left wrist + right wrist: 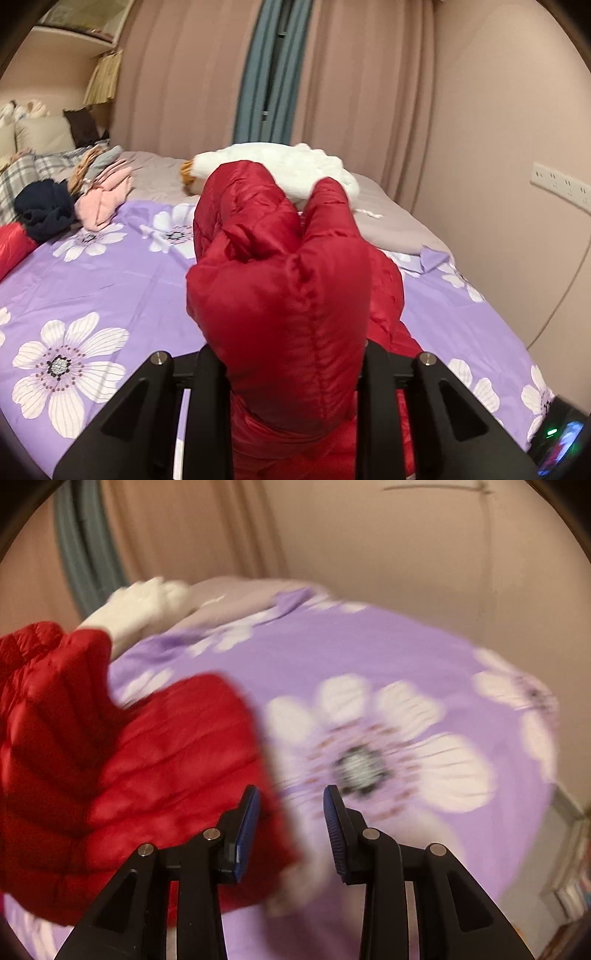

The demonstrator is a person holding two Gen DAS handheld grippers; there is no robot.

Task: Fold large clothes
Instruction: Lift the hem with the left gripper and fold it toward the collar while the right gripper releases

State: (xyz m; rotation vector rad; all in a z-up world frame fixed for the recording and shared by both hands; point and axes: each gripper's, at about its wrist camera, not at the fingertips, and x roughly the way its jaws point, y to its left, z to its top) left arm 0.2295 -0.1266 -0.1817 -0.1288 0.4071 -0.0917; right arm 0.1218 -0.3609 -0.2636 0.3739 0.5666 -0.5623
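The left gripper (291, 373) is clamped on the red puffer jacket (280, 280). The right gripper (291, 805) has its jaws apart, holding nothing, over the purple flower sheet (369, 657).

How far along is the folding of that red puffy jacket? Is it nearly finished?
Not nearly. Done: a small pile of other clothes sits further up the bed, though how neatly is hard to tell. In hand: the left gripper is clamped on a bunched part of the red jacket, lifted off the bed. The right gripper is open and empty beside it. Left: flattening and folding the jacket.
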